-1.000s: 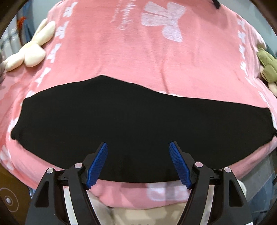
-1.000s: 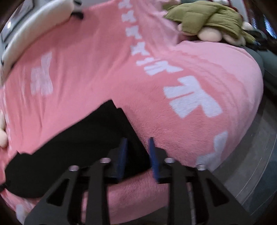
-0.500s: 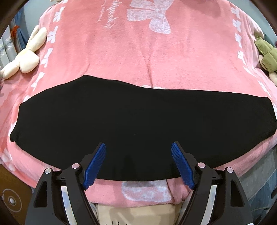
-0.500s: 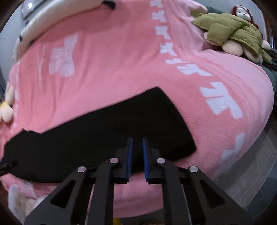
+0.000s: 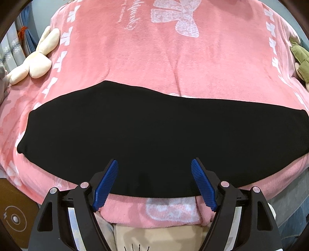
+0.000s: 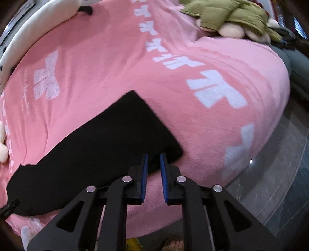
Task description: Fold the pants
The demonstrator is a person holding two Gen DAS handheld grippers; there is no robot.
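Black pants (image 5: 154, 131) lie flat in a long band across the near part of a pink blanket (image 5: 154, 63). My left gripper (image 5: 154, 164) is open, its blue pads wide apart just above the near edge of the pants at their middle, holding nothing. In the right wrist view the right end of the pants (image 6: 115, 139) lies on the blanket (image 6: 193, 119). My right gripper (image 6: 154, 155) hovers at the near right corner of the pants with its jaws open a narrow gap and nothing between them.
A cream plush rabbit (image 5: 36, 61) lies at the bed's left edge. A plush toy in an olive jacket (image 6: 227, 15) lies at the right edge and shows in the left wrist view (image 5: 299, 56). The bed's edge drops to grey floor (image 6: 280, 183) on the right.
The left gripper pulled back a little, staying open. The right gripper swung right toward the pants' right corner and its jaws opened slightly wider than half a second ago.
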